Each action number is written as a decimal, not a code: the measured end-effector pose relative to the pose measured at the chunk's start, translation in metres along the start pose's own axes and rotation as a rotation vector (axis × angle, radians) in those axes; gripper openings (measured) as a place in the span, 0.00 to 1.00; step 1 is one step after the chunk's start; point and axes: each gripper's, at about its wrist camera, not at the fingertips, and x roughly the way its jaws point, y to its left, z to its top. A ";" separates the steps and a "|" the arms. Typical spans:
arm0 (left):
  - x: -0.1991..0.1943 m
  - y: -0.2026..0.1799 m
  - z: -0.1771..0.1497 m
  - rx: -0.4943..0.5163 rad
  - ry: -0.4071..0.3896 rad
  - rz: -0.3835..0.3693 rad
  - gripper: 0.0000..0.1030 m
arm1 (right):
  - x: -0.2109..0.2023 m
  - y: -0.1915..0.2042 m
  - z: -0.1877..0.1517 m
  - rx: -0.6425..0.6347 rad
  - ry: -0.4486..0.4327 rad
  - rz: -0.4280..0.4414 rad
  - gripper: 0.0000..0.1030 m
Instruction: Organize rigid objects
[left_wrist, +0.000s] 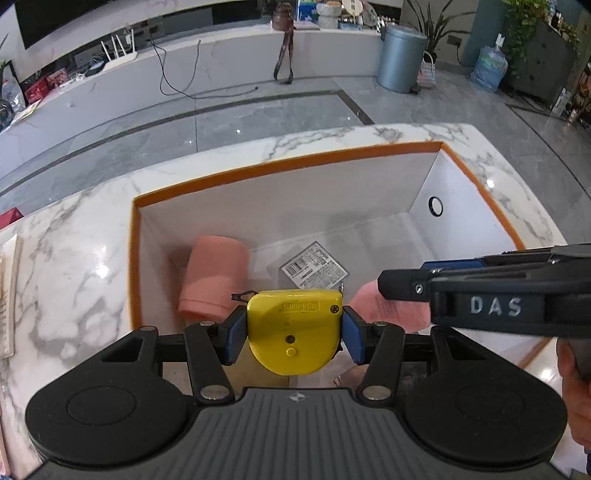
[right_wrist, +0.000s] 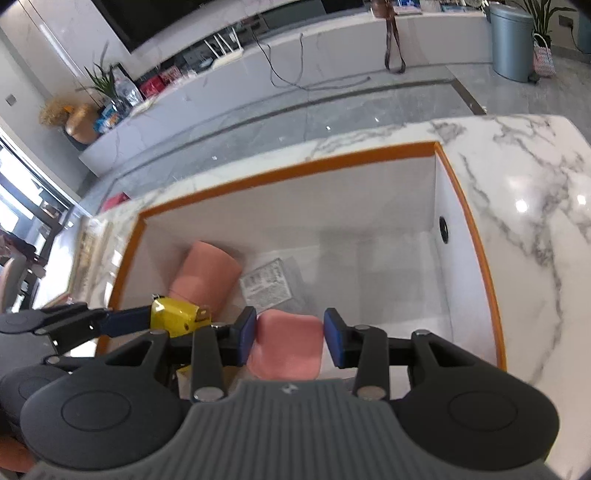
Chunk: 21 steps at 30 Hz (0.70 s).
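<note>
My left gripper (left_wrist: 293, 322) is shut on a yellow tape measure (left_wrist: 295, 343), its blue pads pressing both sides. It hangs over the near left part of a white box with an orange rim (left_wrist: 295, 162). In the right wrist view my right gripper (right_wrist: 289, 332) is shut on a pink block (right_wrist: 286, 350), just right of the tape measure (right_wrist: 173, 315) and over the same box (right_wrist: 295, 166). A salmon cylinder (left_wrist: 214, 280) lies on its side at the box's left. Beside it lies a clear packet with a barcode label (left_wrist: 314, 267).
The box stands on a white marble table (left_wrist: 74, 240) whose far edge drops to a grey floor. The box's right wall has a round hole (left_wrist: 435, 206). A flat pale object (left_wrist: 7, 295) lies at the table's left edge. A person's hand (left_wrist: 576, 387) shows at the right.
</note>
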 end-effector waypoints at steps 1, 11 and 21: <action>0.004 0.000 0.001 0.010 0.007 0.001 0.59 | 0.003 -0.002 0.000 -0.005 0.011 -0.014 0.39; 0.033 -0.006 0.006 0.030 0.032 0.016 0.59 | 0.025 -0.019 0.014 0.027 0.089 -0.041 0.00; 0.046 -0.014 0.013 0.089 0.016 0.074 0.59 | 0.028 -0.021 0.014 0.011 0.110 -0.045 0.07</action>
